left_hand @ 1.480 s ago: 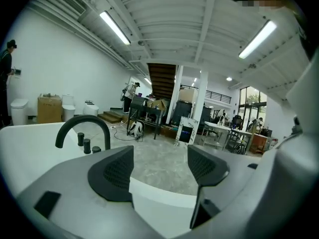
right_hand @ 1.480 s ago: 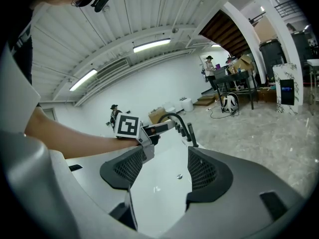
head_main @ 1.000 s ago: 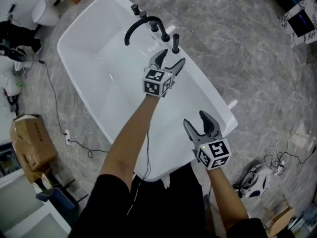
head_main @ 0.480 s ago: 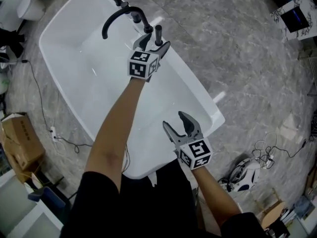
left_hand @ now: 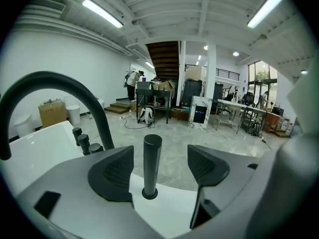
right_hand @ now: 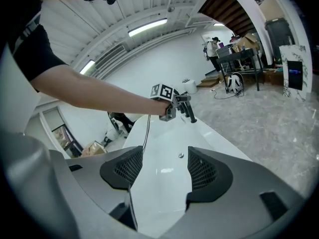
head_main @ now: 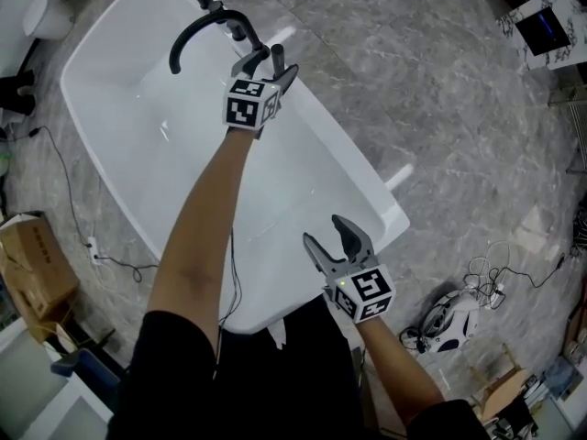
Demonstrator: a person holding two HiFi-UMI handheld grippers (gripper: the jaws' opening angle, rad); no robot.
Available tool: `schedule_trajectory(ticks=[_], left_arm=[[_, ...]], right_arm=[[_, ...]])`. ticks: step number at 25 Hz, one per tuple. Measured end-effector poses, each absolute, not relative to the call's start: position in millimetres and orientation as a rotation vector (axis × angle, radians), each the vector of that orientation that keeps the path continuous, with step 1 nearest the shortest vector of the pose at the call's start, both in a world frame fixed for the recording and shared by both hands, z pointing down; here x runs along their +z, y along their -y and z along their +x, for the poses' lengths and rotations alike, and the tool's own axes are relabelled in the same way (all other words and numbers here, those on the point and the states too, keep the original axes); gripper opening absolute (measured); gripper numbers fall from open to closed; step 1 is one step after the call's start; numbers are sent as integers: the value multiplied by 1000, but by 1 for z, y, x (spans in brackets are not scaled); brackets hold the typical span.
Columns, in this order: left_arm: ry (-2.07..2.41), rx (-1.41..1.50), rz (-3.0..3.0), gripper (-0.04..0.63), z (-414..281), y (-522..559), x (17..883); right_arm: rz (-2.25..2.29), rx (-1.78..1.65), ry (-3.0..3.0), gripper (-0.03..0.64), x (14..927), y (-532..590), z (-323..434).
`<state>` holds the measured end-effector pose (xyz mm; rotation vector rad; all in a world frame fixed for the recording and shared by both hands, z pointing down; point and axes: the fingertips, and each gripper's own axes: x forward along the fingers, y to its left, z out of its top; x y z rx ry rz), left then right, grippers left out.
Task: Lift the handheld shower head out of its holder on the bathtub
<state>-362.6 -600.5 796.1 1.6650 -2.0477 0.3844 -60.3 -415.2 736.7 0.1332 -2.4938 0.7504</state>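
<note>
The handheld shower head point(left_hand: 151, 163) is a slim black cylinder standing upright in its round holder on the white bathtub's rim point(left_hand: 164, 210). My left gripper point(left_hand: 158, 171) is open, one jaw on each side of the cylinder and apart from it. From the head view the left gripper point(head_main: 265, 67) reaches over the tub's far rim at the shower head point(head_main: 278, 58), beside the black arched spout point(head_main: 197, 30). My right gripper point(head_main: 337, 243) is open and empty above the near rim. The right gripper view shows the left gripper point(right_hand: 172, 103) far off.
Three short black tap handles point(left_hand: 82, 141) stand on the rim left of the shower head. The tub point(head_main: 119, 117) sits on a grey marble floor point(head_main: 440, 108). Cardboard boxes point(head_main: 37, 269) and cables lie left, a white device point(head_main: 454, 324) right.
My left gripper has moved forward along the rim until its jaws flank the shower head. The head view has shifted, and the right gripper has stayed near the near rim.
</note>
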Motion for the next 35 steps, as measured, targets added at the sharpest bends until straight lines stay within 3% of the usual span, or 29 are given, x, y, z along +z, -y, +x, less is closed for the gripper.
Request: schedule_trajectory(ticks=[17,28,35], left_arm=[[2025,389,1582,305,-368,631,814],[2073,398,1480,139,-383,617,826],[2038,471,1501,127,-381,609,823]], right_arm=[[187,795,2458,252,755,418,-22],[115,778,2445,252,759,414,-10],[127,767,2444,252,762,423,-4]])
